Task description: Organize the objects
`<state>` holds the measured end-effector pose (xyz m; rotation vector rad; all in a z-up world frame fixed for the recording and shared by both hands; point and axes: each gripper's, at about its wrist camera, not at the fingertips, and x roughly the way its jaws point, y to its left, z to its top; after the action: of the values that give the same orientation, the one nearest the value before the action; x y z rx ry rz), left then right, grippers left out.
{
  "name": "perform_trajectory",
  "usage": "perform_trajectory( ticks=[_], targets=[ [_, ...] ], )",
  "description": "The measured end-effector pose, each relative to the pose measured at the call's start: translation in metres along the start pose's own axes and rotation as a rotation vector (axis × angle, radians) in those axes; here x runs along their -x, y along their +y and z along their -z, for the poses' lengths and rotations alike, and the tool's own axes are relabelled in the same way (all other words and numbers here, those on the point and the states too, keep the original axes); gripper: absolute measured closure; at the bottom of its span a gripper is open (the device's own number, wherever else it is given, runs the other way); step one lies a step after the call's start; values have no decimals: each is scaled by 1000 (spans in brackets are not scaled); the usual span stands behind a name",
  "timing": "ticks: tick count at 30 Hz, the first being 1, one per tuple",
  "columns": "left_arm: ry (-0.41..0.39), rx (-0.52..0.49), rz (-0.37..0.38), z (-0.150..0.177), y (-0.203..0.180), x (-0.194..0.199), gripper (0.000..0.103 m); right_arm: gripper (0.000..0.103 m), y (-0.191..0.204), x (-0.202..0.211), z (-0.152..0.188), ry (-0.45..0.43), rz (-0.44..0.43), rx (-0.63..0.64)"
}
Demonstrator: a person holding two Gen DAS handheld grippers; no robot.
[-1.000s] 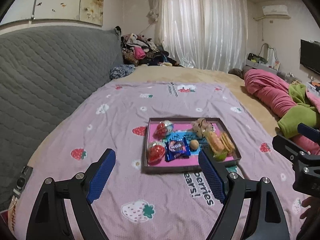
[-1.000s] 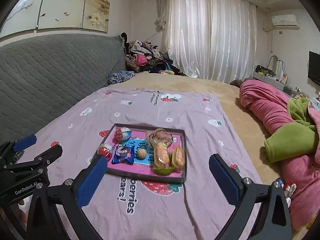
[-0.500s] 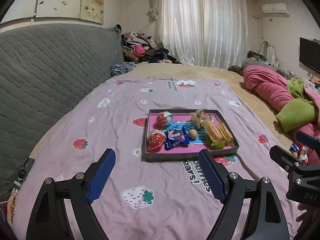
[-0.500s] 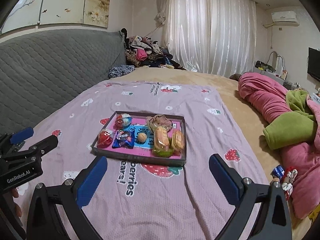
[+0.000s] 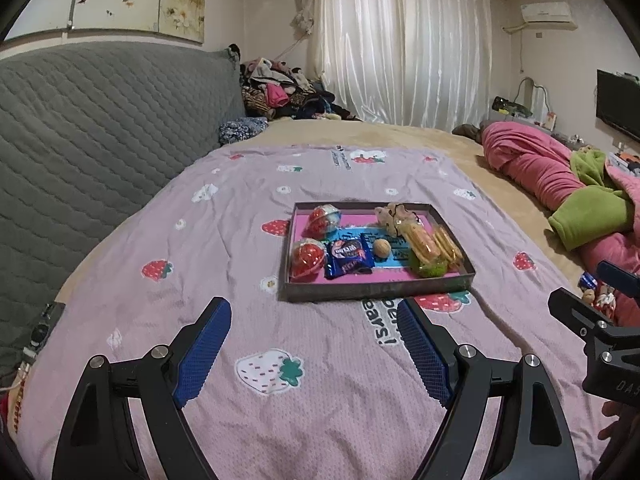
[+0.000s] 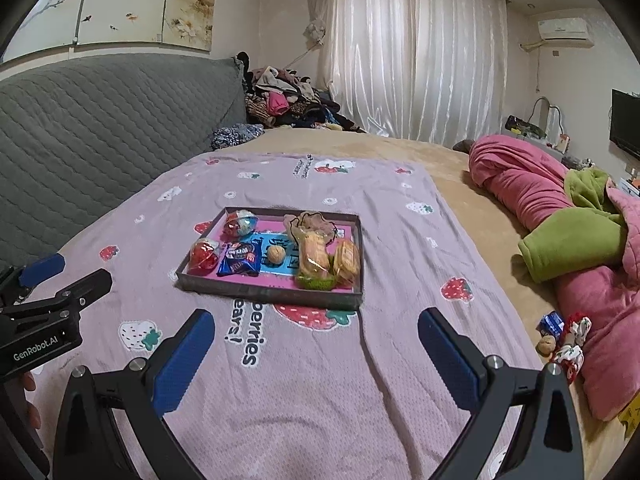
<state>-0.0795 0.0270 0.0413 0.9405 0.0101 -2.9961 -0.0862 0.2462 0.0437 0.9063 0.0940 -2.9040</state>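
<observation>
Shallow tray (image 5: 372,291) on the lilac strawberry sheet (image 5: 224,240) of the bed, near the sheet's middle, well apart from the grey headboard edge. Inside: two red capsule eggs (image 5: 307,257) at the left wall, blue snack packet (image 5: 346,259) beside them, small walnut (image 5: 381,247) mid-tray, wrapped biscuits (image 5: 424,242) at the right wall.

Left gripper (image 5: 316,354) and right gripper (image 6: 316,354) both short of the tray's near rim, jaws wide, nothing between them.

Probably light all round. Eggs smooth, round, likely to slip: best taken across the widest part. Packet soft, crinkly: pinch at a crimped end. Biscuits brittle: gentle squeeze on the long sides.
</observation>
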Motion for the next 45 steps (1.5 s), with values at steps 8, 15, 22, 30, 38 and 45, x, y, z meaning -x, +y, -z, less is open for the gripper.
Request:
perform_trajectory(
  ticks=[8,15,22,30,38,45],
  targets=[
    [12,-16,3,13,-3,-2,17,0,-4,1,12,3,7,-9],
    [33,-7,7,26,-1,-8,17,0,-5,0,23,8,12,-12],
    [45,8,23,39,3,-14,17,0,-7,-5,37,15,19,-22],
    [72,0,29,53,0,-27,17,0,-11,-16,53,38,23,-25],
    [89,2,46,66,-2,-39,17,0,-15,-29,70,81,29,-37],
    [98,-32,13,85,-5,-54,17,0,-13,-45,87,116,36,-34]
  ],
)
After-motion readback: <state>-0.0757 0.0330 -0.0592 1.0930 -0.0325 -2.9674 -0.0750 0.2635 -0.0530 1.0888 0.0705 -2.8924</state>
